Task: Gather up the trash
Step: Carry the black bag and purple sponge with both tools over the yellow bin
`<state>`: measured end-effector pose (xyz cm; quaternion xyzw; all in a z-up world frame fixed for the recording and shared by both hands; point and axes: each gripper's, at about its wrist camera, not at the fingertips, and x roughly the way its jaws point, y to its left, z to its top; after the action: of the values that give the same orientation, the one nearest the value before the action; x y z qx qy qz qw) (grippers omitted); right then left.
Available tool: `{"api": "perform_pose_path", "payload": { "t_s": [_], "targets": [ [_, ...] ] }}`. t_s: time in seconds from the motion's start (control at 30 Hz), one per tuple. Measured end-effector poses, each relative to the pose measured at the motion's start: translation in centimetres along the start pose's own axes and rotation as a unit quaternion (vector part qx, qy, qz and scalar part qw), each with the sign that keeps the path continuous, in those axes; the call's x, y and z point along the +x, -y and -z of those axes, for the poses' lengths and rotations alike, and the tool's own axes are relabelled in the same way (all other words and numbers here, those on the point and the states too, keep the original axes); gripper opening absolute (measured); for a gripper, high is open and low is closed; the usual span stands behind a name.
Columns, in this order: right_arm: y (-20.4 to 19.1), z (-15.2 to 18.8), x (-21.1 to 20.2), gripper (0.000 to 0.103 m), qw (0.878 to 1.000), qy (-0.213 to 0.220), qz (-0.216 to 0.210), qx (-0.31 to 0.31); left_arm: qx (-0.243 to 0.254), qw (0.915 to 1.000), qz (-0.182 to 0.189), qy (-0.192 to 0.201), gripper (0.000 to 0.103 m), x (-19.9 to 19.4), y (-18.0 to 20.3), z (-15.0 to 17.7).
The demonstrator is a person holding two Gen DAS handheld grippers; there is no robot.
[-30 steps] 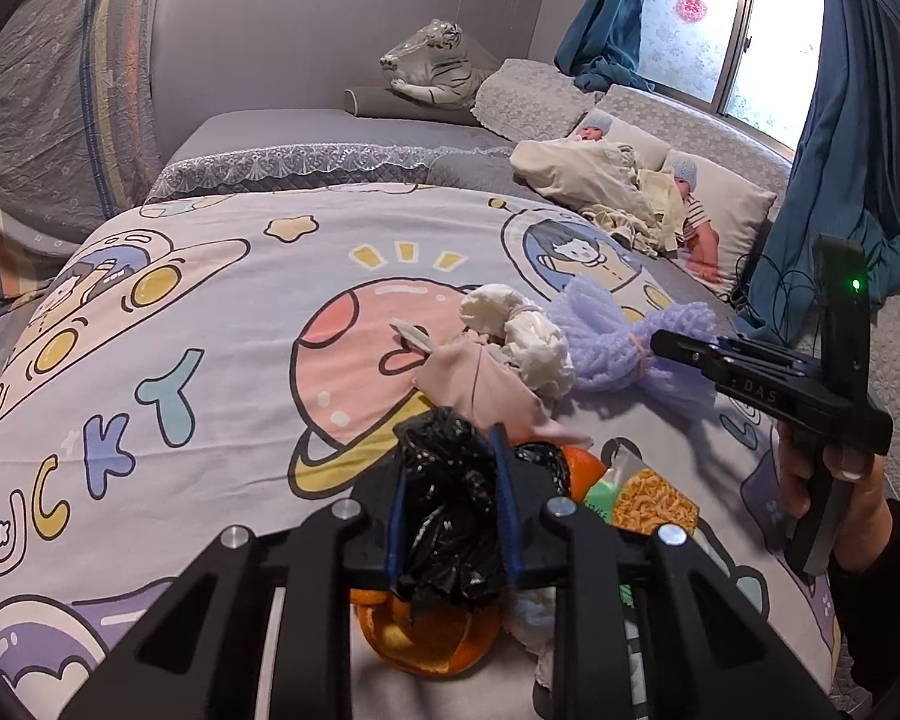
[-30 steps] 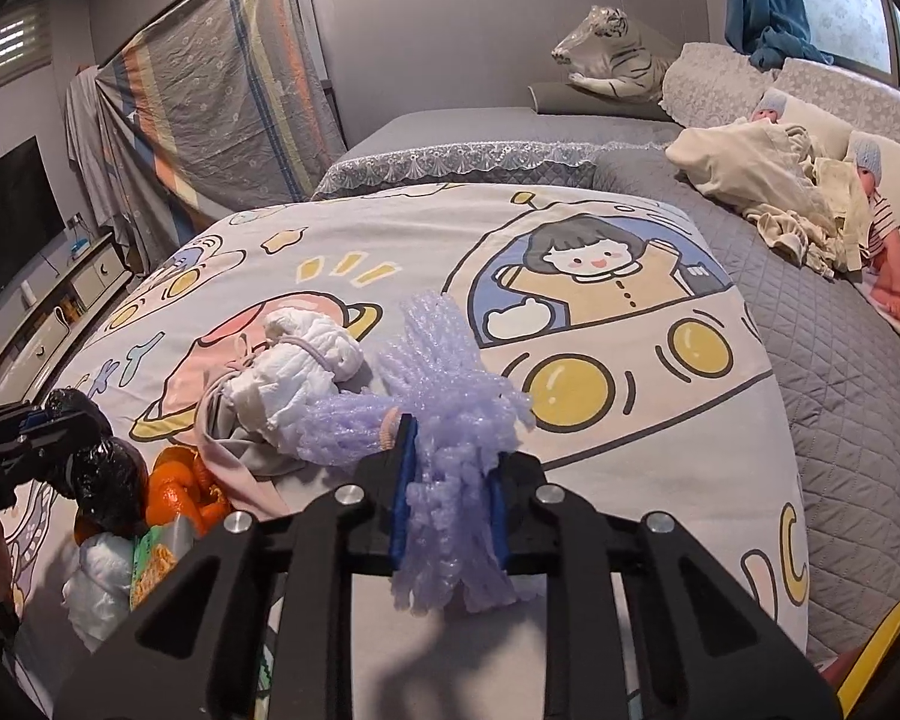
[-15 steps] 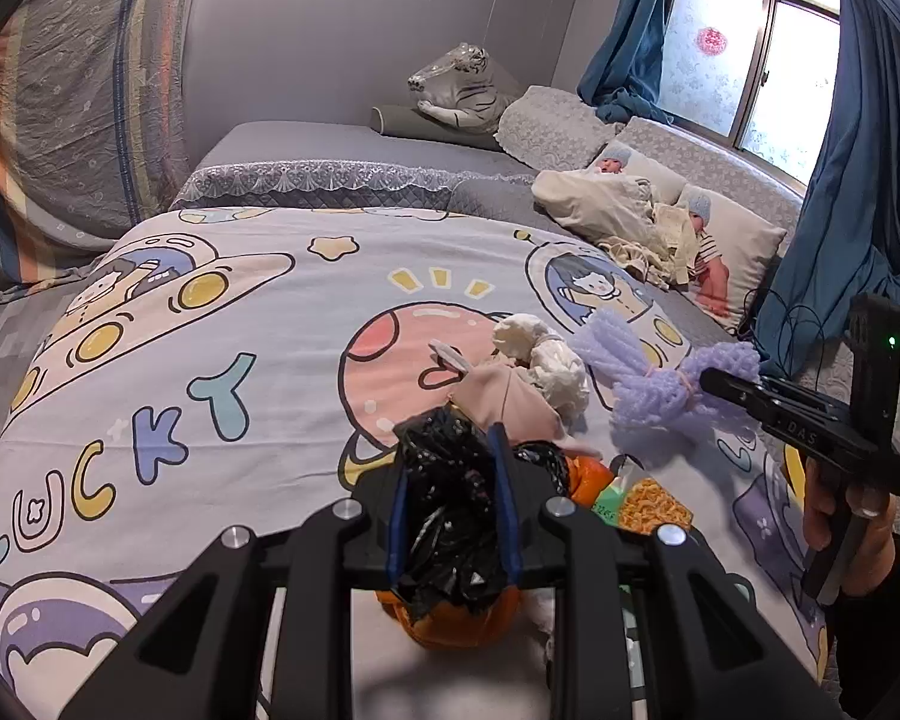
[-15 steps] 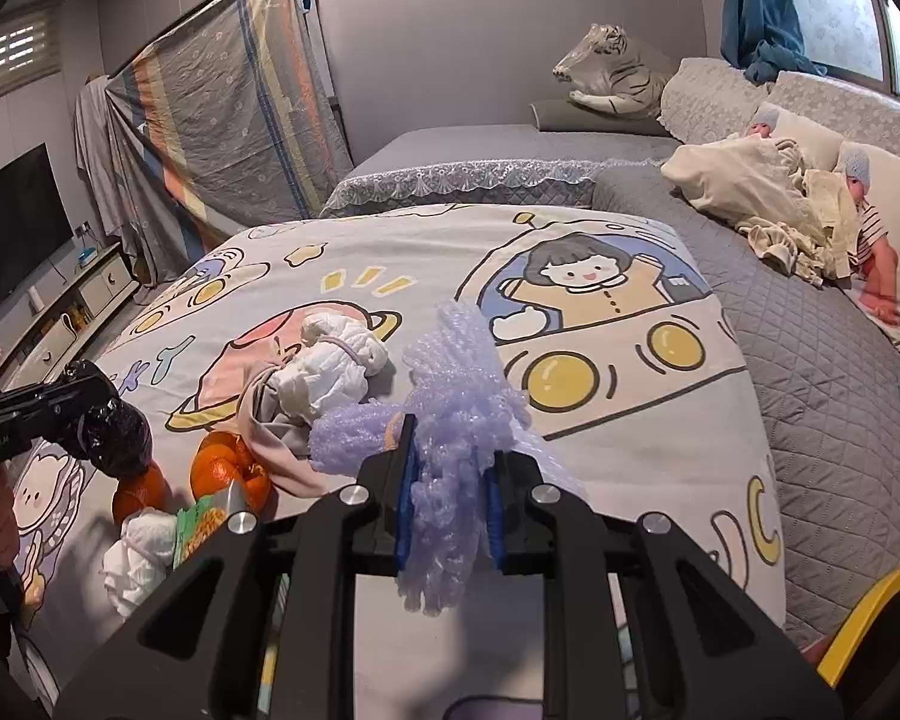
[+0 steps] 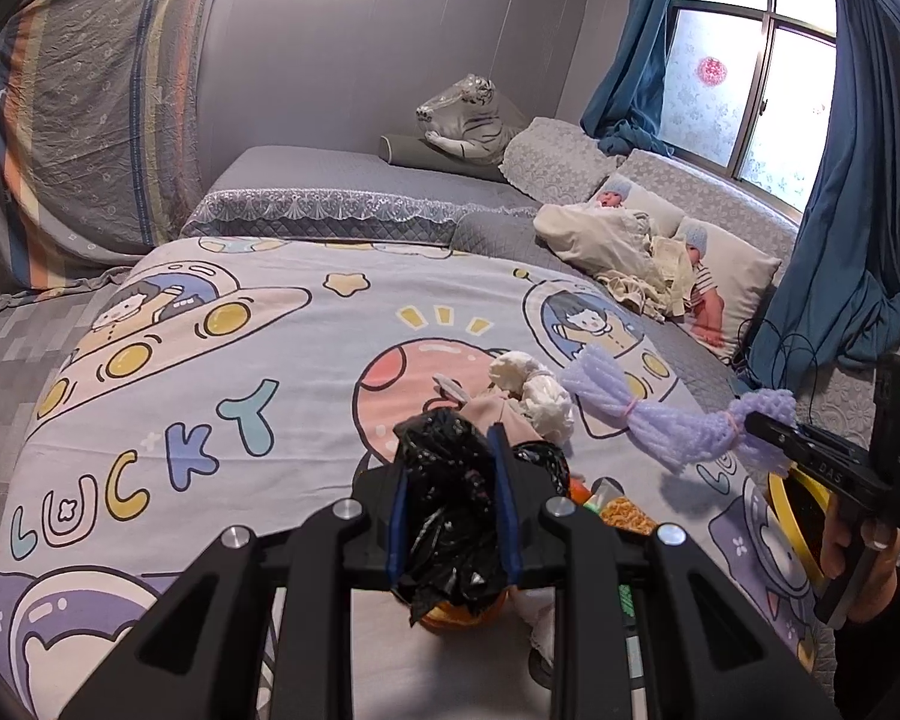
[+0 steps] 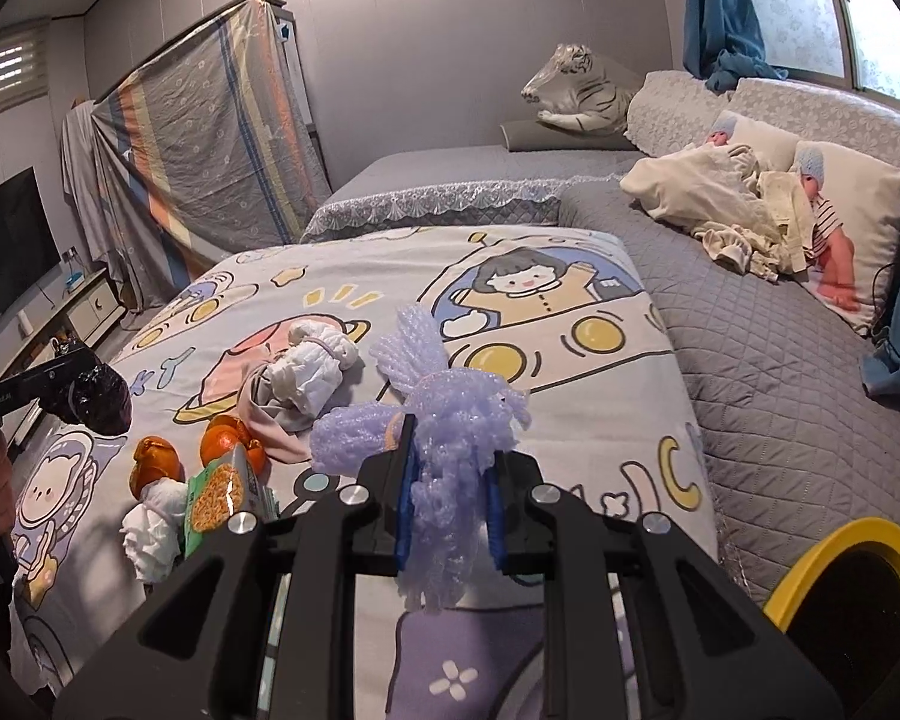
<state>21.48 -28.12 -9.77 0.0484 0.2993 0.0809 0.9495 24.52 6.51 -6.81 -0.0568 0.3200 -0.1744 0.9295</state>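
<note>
Left wrist view: left tongs (image 5: 453, 510) clench a black bag (image 5: 450, 516) while right tongs (image 6: 447, 516) grip purple foam netting (image 6: 450, 420) above the bed (image 6: 600, 372), near the yellow-rimmed bin (image 6: 834, 546), presumably for dropping.

Left wrist view: looks forward and downward along its fingers over the cartoon bedspread (image 5: 222, 360), toward the window (image 5: 744, 66). Right wrist view: same tilt, from the bed's other side, facing the plush tiger (image 6: 576, 90). Both views share the bedspread, tiger and crumpled tissue (image 6: 312, 360).
</note>
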Motion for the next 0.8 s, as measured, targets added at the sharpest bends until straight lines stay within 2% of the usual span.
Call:
{"api": "perform_pose_path", "payload": {
  "t_s": [0.43, 0.8],
  "targets": [
    [0.7, 0.4, -5.5, 0.018, 0.999, 0.047, 0.019, 0.001, 0.004, 0.9996, 0.003, 0.028, 0.022, -2.7, 2.4, -0.6],
    [2.2, 1.2, -8.8, 0.018, 0.997, 0.065, 0.041, 0.008, 0.019, 0.9993, 0.013, 0.028, 0.022, -2.8, 5.8, -0.9]
  ]
}}
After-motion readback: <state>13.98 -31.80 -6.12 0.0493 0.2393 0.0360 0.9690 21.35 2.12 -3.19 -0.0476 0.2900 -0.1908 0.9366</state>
